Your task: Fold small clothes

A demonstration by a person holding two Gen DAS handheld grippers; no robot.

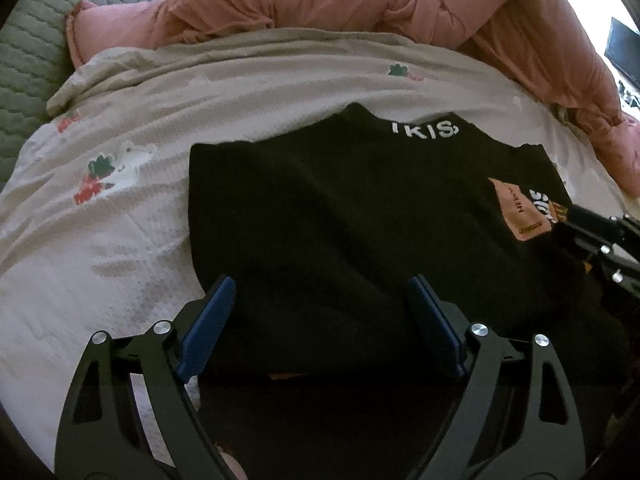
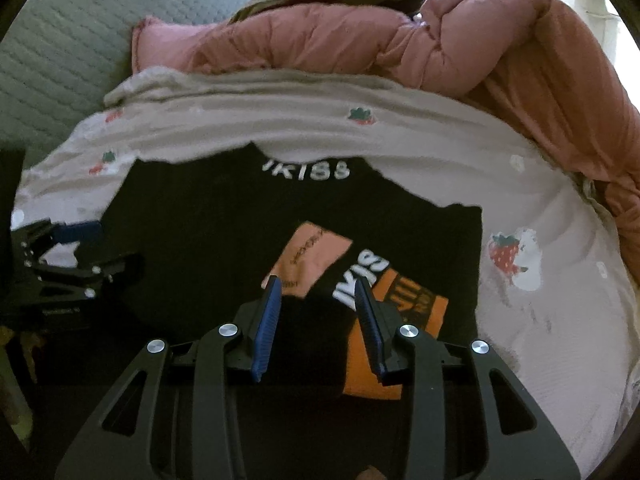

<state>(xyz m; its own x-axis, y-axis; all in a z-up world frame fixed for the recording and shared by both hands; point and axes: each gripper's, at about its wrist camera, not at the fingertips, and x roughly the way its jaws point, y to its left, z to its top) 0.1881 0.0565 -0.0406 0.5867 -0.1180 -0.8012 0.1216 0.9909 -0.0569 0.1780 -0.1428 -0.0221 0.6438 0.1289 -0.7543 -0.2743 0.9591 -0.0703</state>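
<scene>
- Black top [image 1: 360, 220] lies flat on my strawberry-print bedsheet [image 1: 120, 248], its collar toward the far side, white letters across the collar reading roughly "IKISS" (the first stroke is unclear).
- On its chest sit a pale pink patch [image 2: 310, 258] with small dark print I cannot read, white letters "IKIS" running slantwise, and an orange patch [image 2: 384, 360] with dark lettering too blurred to make out.
- My left gripper [image 1: 320, 292] has its blue-padded jaws spread wide over the near hem of the top, nothing between them.
- My right gripper [image 2: 316, 292] is also parted, more narrowly, its fingers [image 2: 268, 320] over the patches with only flat cloth showing between them.
- Behind the sheet a pink quilted duvet [image 2: 460, 48] is bunched up, and a grey-green quilted headboard [image 2: 68, 48] stands beyond on the left.
</scene>
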